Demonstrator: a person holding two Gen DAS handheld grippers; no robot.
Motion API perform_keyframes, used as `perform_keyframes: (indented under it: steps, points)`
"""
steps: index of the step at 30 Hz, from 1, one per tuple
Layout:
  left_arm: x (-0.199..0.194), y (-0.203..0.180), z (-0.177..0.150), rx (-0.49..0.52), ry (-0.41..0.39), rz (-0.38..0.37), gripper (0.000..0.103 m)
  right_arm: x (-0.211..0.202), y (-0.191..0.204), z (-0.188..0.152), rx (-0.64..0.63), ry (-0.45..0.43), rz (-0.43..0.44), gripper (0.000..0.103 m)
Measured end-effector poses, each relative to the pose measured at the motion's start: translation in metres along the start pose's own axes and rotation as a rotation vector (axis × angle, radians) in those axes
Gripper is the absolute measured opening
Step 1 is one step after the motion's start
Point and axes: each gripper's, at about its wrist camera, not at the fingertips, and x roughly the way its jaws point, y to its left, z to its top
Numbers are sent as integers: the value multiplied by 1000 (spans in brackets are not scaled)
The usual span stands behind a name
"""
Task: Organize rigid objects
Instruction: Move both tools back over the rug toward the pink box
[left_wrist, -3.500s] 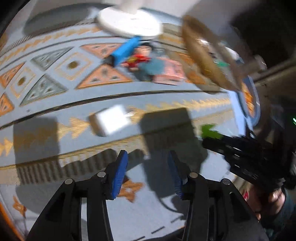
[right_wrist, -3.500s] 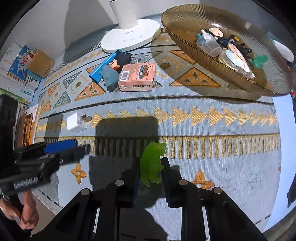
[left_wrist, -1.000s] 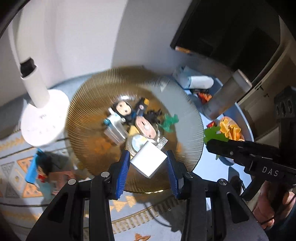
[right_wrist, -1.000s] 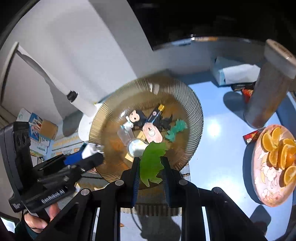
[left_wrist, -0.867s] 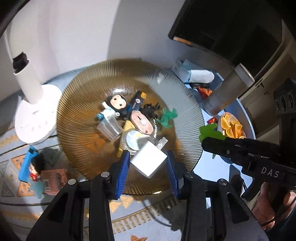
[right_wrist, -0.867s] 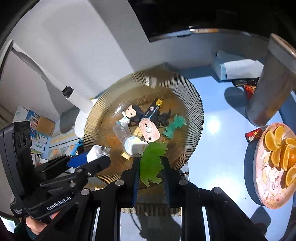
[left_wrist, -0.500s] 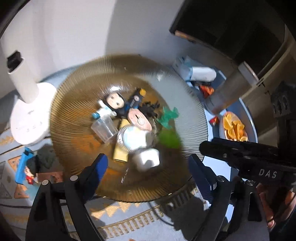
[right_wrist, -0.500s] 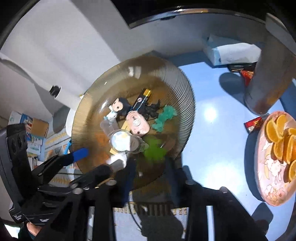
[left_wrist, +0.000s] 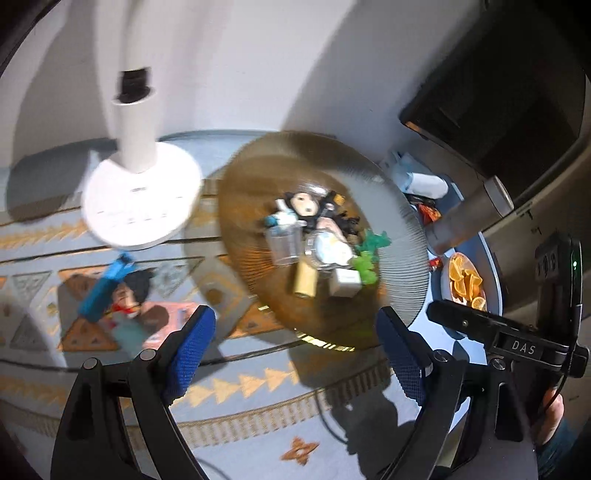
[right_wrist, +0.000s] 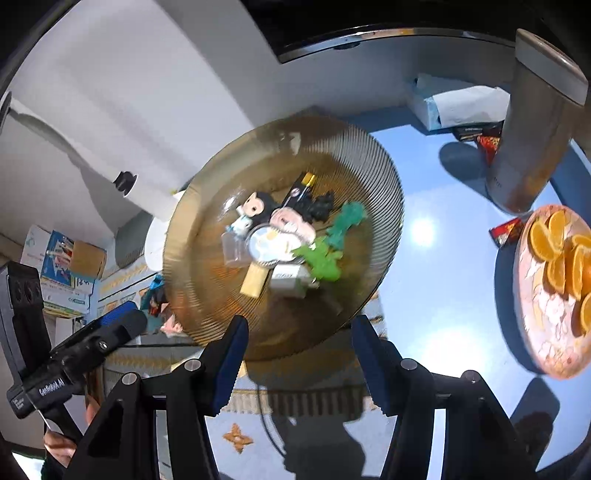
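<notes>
A ribbed amber glass plate (left_wrist: 258, 173) (right_wrist: 365, 173) holds several small objects. Among them lie a white charger cube (left_wrist: 345, 282) (right_wrist: 286, 282) and a light green toy figure (left_wrist: 364, 266) (right_wrist: 321, 258), side by side near the plate's near edge. My left gripper (left_wrist: 295, 354) is open and empty, above the plate's near rim. My right gripper (right_wrist: 301, 354) is open and empty, also above the near rim. A blue bar (left_wrist: 105, 286), a small doll (left_wrist: 135, 291) and a pink box (left_wrist: 162, 325) lie on the patterned mat left of the plate.
A white lamp base (left_wrist: 140, 206) stands left of the plate. A metal cylinder (right_wrist: 532, 122), a tissue box (right_wrist: 454, 101) and a plate of orange slices (right_wrist: 554, 291) are on the blue table to the right. Snack packets (right_wrist: 506, 230) lie between them.
Both grippers have opened and dropped their loads: the white charger cube and the green toy now lie in the plate. The left view has swung to the left and pulled back.
</notes>
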Motion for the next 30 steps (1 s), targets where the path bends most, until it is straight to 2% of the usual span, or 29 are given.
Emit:
perform_keyframes:
  steps: [7,15,20,25,27,30]
  points:
    - [-47,55,-13,-81,-43,47,88,1,23,-20,31,12,29,59]
    - [-87,118,-35,-168,-66,108,88,16,73,-44,0,46,60,59]
    - [-97,139,-46,-168,-58,128,87,27,100,-54,-15,62,70,59]
    - [-101,151,-50,-113,-41,145,87,40,128,-63,-31,79,82,59]
    - [-100,155,-51,-95,-29,126,87,48,137,-66,-35,90,84,59]
    - [-93,157,-50,-66,9,18,87,59,149,-72,-44,97,75,59]
